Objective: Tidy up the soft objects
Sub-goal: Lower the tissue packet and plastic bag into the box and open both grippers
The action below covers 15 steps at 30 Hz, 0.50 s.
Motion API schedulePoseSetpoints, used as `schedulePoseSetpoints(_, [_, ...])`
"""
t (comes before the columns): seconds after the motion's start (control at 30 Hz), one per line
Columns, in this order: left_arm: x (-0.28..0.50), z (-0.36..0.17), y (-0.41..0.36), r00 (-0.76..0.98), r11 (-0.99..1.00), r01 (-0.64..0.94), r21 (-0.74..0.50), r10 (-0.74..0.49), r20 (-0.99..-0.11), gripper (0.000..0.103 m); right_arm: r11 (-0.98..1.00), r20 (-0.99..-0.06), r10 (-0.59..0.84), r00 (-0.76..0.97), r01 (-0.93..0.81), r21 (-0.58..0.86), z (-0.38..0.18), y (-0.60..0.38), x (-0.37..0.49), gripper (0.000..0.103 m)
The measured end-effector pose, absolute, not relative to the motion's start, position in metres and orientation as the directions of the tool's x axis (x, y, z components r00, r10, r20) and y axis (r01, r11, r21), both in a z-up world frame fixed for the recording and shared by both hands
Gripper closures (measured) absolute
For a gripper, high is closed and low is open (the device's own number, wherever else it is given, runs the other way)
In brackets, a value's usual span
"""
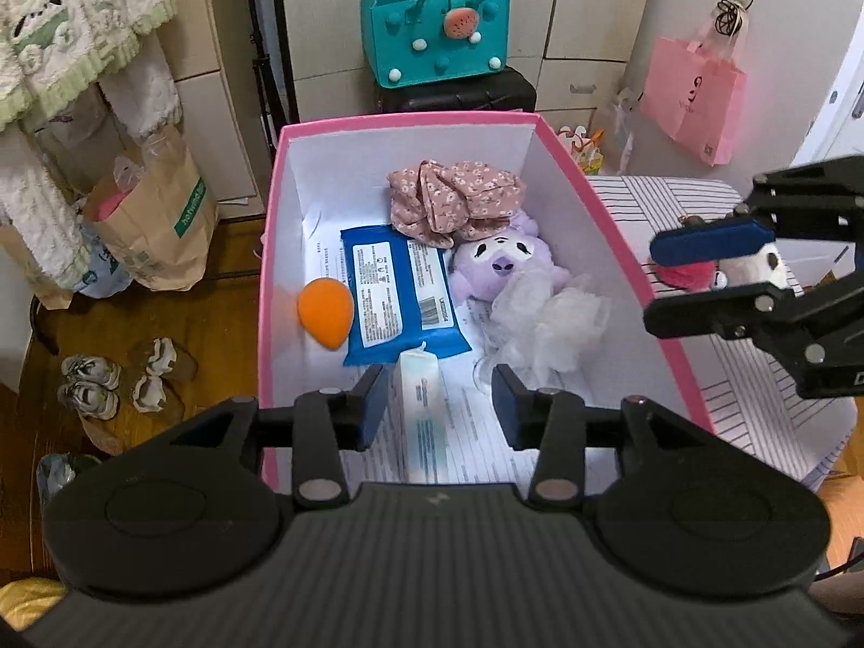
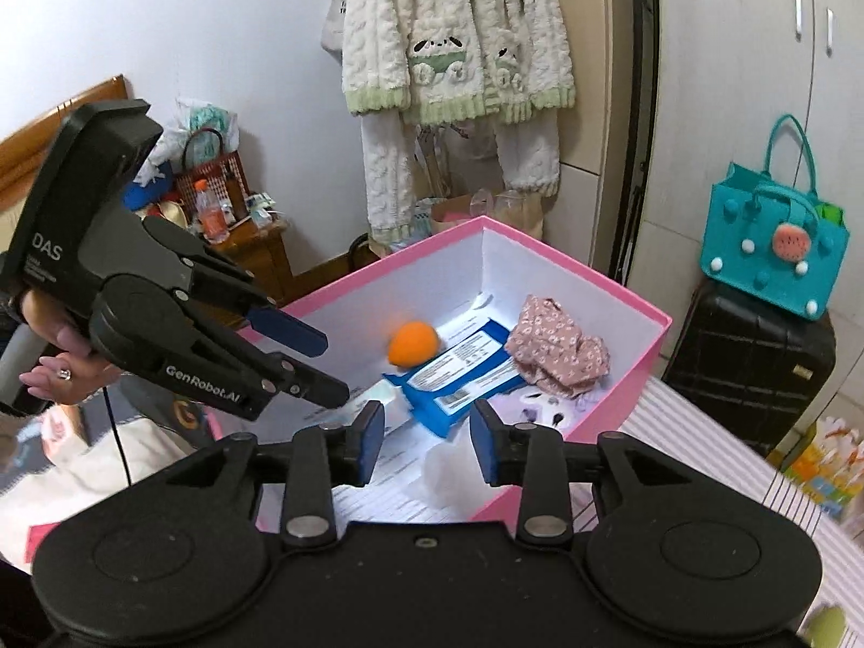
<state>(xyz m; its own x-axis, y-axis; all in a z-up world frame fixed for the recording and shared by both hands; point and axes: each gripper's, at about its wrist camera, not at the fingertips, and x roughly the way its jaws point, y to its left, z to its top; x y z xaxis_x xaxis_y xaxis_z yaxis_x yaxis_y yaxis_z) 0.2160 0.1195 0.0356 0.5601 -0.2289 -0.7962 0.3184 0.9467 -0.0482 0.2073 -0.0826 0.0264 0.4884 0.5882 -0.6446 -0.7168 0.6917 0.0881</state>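
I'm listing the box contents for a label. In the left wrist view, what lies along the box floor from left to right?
Orange sponge → blue wipes pack → purple plush toy → white mesh puff, all inside the pink box.

A teal felt bag (image 1: 436, 32) sits on a black suitcase (image 2: 748, 364).
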Motion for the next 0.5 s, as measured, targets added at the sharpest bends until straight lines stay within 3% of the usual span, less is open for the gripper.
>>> schedulePoseSetpoints(0.5, [0.142, 0.086, 0.11, 0.586, 0.933, 0.36, -0.014, -0.238, -0.774, 0.05, 0.669, -0.604, 0.624, 0.496, -0.738, 0.085, 0.056, -0.104, 0.141, 0.052])
